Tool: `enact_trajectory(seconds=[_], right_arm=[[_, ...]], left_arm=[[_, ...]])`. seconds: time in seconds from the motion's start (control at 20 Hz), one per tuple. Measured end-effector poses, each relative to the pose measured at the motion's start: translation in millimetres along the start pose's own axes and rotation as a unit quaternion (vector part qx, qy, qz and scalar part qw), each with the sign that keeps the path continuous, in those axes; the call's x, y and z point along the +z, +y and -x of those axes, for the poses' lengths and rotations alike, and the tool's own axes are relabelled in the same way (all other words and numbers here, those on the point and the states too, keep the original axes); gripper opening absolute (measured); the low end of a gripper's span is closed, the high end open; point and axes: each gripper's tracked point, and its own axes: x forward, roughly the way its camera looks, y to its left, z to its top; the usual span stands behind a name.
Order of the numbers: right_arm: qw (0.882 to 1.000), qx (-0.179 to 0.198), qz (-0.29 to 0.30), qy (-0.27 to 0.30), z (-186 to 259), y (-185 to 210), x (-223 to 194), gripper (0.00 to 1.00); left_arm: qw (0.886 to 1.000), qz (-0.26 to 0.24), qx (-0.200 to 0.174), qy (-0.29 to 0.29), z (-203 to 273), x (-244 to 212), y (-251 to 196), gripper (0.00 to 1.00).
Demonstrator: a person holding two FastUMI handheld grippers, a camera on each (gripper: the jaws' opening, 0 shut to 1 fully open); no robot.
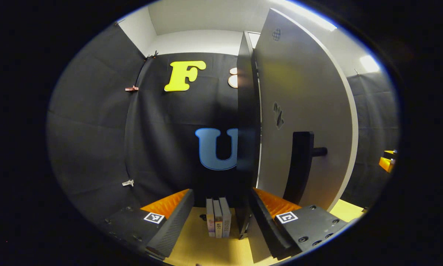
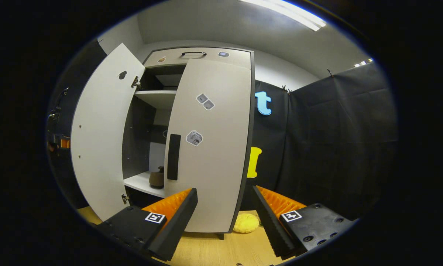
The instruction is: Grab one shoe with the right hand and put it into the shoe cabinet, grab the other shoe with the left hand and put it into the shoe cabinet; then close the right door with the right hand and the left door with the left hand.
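Observation:
In the right gripper view the grey shoe cabinet (image 2: pixel 197 55) stands ahead. Its right door (image 2: pixel 214 155), with a black handle (image 2: pixel 174 157), lies against the front or nearly so. Its left door (image 2: pixel 99 140) is swung wide open. A brown shoe (image 2: pixel 157 178) rests on the lower shelf (image 2: pixel 140 183) in the gap between the doors. My right gripper (image 2: pixel 225 207) is open and empty, low in front of the right door. In the left gripper view the left door's outer face (image 1: pixel 310 92) and handle (image 1: pixel 301 166) are close on the right. My left gripper (image 1: pixel 221 207) is open and empty.
A few upright books (image 1: pixel 217 221) stand on the wooden floor (image 1: pixel 199 247) beside the cabinet's dark side panel (image 1: pixel 247 129). A yellow soft thing (image 2: pixel 246 223) lies at the cabinet's right foot. Black cloth walls close in around. The other gripper's orange (image 1: pixel 387 160) shows past the door's free edge.

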Motion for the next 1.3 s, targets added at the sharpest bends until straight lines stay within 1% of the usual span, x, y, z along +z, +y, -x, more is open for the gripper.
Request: enact_trajectory(seconds=[0.05, 0.1, 0.2, 0.4, 0.6, 0.65, 0.75, 0.8, 0.85, 0.9, 0.95, 1.0, 1.05, 1.1, 1.2, 1.3], right_arm=[[1.000, 0.003, 0.001, 0.001, -1, 0, -1, 0.98], [1.000, 0.006, 0.004, 0.002, -1, 1, -1, 0.98], [1.000, 0.014, 0.009, 0.002, -2, 0, -2, 0.98], [0.999, 0.032, -0.005, 0.004, -10, 0, -4, 0.98], [0.999, 0.050, -0.011, 0.002, -21, 1, -4, 0.98], [0.998, 0.055, -0.013, 0.001, -23, 1, -4, 0.98], [0.998, 0.062, -0.018, -0.001, -29, 0, -2, 0.98], [0.998, 0.066, -0.020, -0.002, -32, -1, -2, 0.98], [0.997, 0.070, -0.024, -0.002, -34, -1, -2, 0.98], [0.997, 0.076, -0.028, -0.001, -36, 0, -2, 0.98], [0.996, 0.079, -0.030, -0.001, -36, -2, -2, 0.98], [0.996, 0.082, -0.032, -0.003, -35, -3, -1, 0.98], [0.996, 0.083, -0.033, -0.005, -36, -5, 0, 0.98], [0.996, 0.085, -0.033, -0.005, -37, -6, 0, 0.98], [0.996, 0.086, -0.032, -0.004, -41, -11, -1, 0.98], [0.996, 0.087, -0.032, -0.004, -42, -14, -1, 0.98]], left_arm=[[1.000, 0.004, -0.005, 0.001, 1, 0, -4, 0.92], [1.000, 0.007, -0.009, 0.001, 0, 1, -10, 0.94], [1.000, 0.010, -0.020, 0.001, 1, 1, -25, 0.93], [0.999, 0.005, -0.053, -0.001, -2, 2, -72, 0.93], [0.998, -0.004, -0.057, -0.012, -8, 4, -112, 0.93], [0.998, -0.005, -0.063, -0.012, -12, 3, -123, 0.89], [0.997, -0.003, -0.079, -0.014, -22, 2, -148, 0.89], [0.996, 0.000, -0.085, -0.017, -27, 2, -163, 0.93], [0.996, 0.005, -0.087, -0.021, -35, 3, -175, 0.93], [0.996, 0.003, -0.088, -0.022, -43, 1, -187, 0.89], [0.996, -0.006, -0.083, -0.022, -51, 1, -196, 0.90], [0.997, -0.020, -0.071, -0.024, -57, 1, -203, 0.94], [0.997, -0.034, -0.056, -0.030, -61, 4, -205, 0.90], [0.997, -0.044, -0.044, -0.036, -66, 7, -207, 0.90], [0.998, -0.039, -0.037, -0.040, -76, 7, -208, 0.90], [0.998, -0.018, -0.038, -0.036, -83, 4, -212, 0.90]])
